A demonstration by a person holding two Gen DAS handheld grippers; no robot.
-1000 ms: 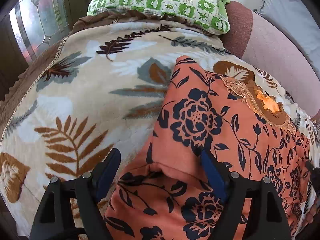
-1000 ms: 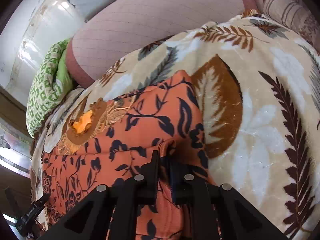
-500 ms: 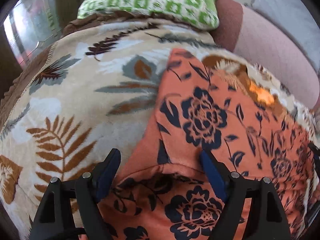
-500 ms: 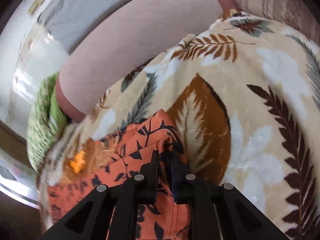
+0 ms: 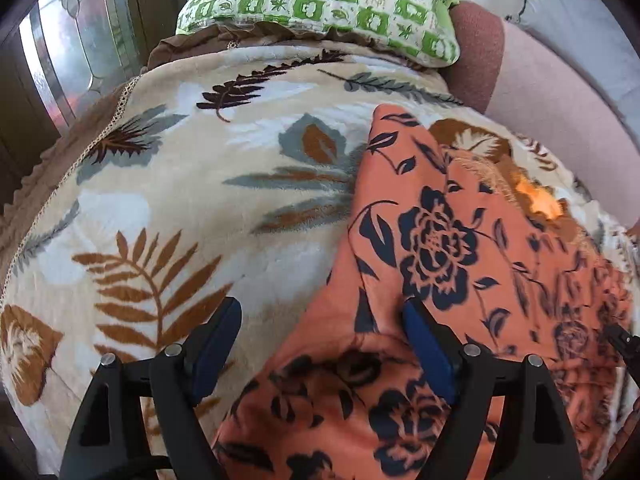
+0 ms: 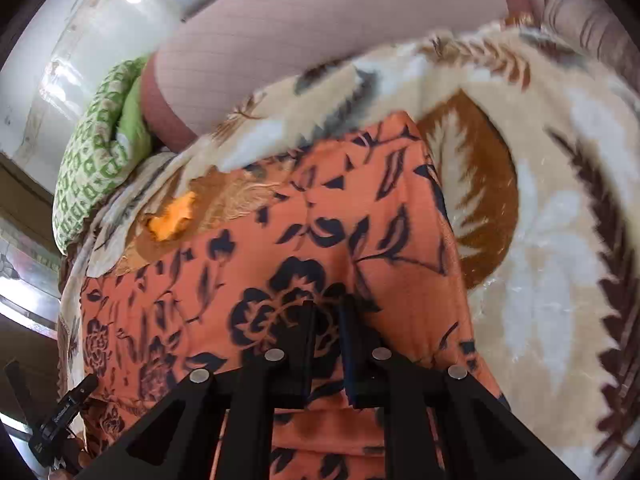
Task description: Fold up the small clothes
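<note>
I am partway through a fold on the orange floral garment (image 5: 460,240), which lies on the leaf-print blanket (image 5: 160,208) covering the bed, on the side away from the green checked pillow (image 5: 320,0). My right claw (image 6: 325,312) has just been easing its jaws apart; a narrow gap shows between them and I see no cloth pinched there, so I judge it has let go of the edge it carried over. My left claw (image 5: 320,320) stands wide open above the garment's near edge, one pad over the blanket and the other over the cloth, gripping nothing.

The garment is thin, soft woven stuff, orange with dark navy roses and vines, and a gold embroidered neckline (image 6: 224,204) at the end nearer the pillow. It lies with a rounded fold along the blanket side. The blanket is plush and fuzzy, likely to drag at the cloth.

Next, I think, I need a fresh pinch on a free edge, taking every layer together, to bring it across.
</note>
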